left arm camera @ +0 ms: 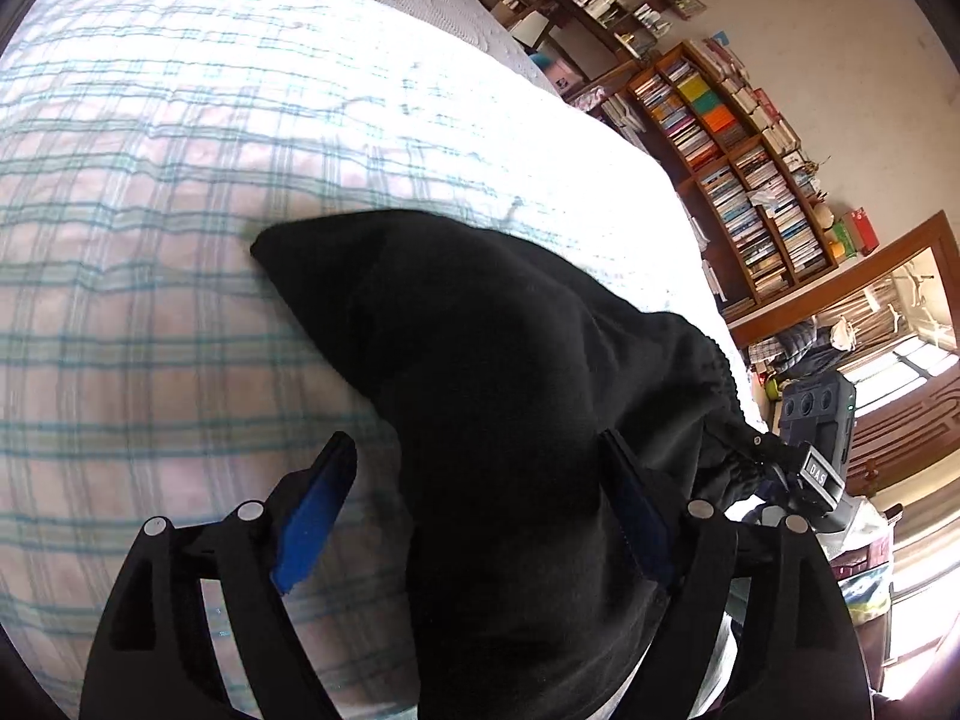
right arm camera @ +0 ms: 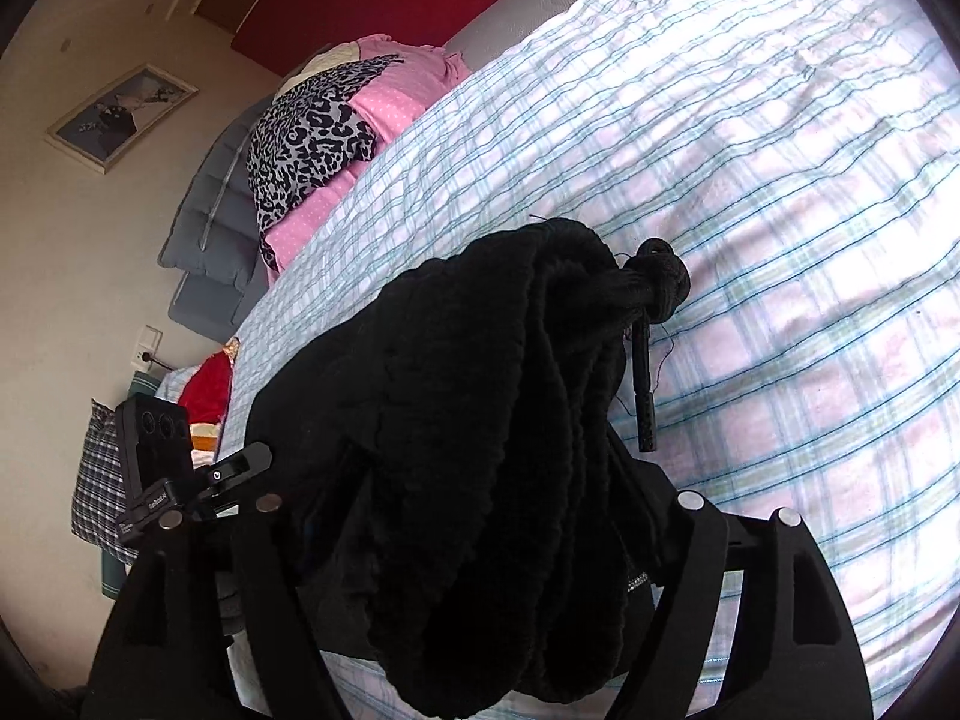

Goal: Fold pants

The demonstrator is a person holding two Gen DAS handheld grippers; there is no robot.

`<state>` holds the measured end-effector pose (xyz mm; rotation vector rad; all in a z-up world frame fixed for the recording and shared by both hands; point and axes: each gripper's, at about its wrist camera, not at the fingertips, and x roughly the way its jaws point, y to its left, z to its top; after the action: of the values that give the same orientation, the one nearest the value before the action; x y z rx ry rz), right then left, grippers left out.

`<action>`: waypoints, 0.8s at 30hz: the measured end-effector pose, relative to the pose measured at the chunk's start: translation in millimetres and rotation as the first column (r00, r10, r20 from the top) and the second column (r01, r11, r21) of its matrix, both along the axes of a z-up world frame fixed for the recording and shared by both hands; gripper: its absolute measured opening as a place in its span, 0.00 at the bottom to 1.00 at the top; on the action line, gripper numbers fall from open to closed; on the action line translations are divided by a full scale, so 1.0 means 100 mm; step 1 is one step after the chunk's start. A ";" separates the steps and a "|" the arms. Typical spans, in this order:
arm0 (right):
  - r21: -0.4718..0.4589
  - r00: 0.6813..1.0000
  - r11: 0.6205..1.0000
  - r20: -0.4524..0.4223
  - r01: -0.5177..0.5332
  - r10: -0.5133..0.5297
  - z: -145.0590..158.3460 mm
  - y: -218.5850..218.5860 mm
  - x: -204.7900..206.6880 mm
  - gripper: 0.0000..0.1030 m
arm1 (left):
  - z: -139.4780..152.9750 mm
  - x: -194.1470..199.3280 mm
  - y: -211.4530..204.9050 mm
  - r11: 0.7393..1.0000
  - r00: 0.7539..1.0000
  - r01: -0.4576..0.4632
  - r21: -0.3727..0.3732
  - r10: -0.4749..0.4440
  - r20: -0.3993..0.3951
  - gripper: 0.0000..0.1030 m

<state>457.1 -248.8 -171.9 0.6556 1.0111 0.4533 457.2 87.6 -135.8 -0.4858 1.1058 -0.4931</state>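
Black pants (left arm camera: 492, 360) lie bunched on a bed with a checked sheet (left arm camera: 180, 180). My left gripper (left arm camera: 474, 441) is open just above them. Its left blue pad (left arm camera: 312, 522) is bare over the sheet, and the cloth rests against the right pad (left arm camera: 642, 516). In the right wrist view the gathered waistband (right arm camera: 480, 390) with its knotted drawstring (right arm camera: 657, 282) fills the space between the arms of my right gripper (right arm camera: 480, 468). Those arms stand wide apart, and the cloth hides the pads. Each gripper's camera block shows at the edge of the other's view.
Pink and leopard-print bedding (right arm camera: 324, 138) is piled at the head of the bed, beside a grey quilted cover (right arm camera: 210, 222). Bookshelves (left arm camera: 738, 168) and a wooden-framed doorway (left arm camera: 888, 324) stand past the bed's far side. The checked sheet stretches wide beyond the pants.
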 end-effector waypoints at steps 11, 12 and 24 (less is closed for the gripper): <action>0.028 0.999 0.999 0.012 -0.032 0.031 -0.11 0.00 0.17 0.65 | -0.30 0.65 0.08 0.983 0.996 0.009 -0.183 -0.026 -0.090 0.61; 0.015 0.999 0.999 0.023 -0.034 0.033 -0.10 0.00 0.16 0.60 | -0.26 0.66 0.08 0.985 0.998 0.018 -0.173 -0.028 -0.056 0.37; -0.181 0.999 0.983 0.047 -0.006 0.015 -0.15 0.04 -0.08 0.62 | -0.13 0.54 -0.22 0.994 0.989 0.031 0.105 -0.045 0.139 0.36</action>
<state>449.1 -245.0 -186.6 0.4744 0.9976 0.3792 511.5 65.4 -148.4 -0.3349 1.0005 -0.4935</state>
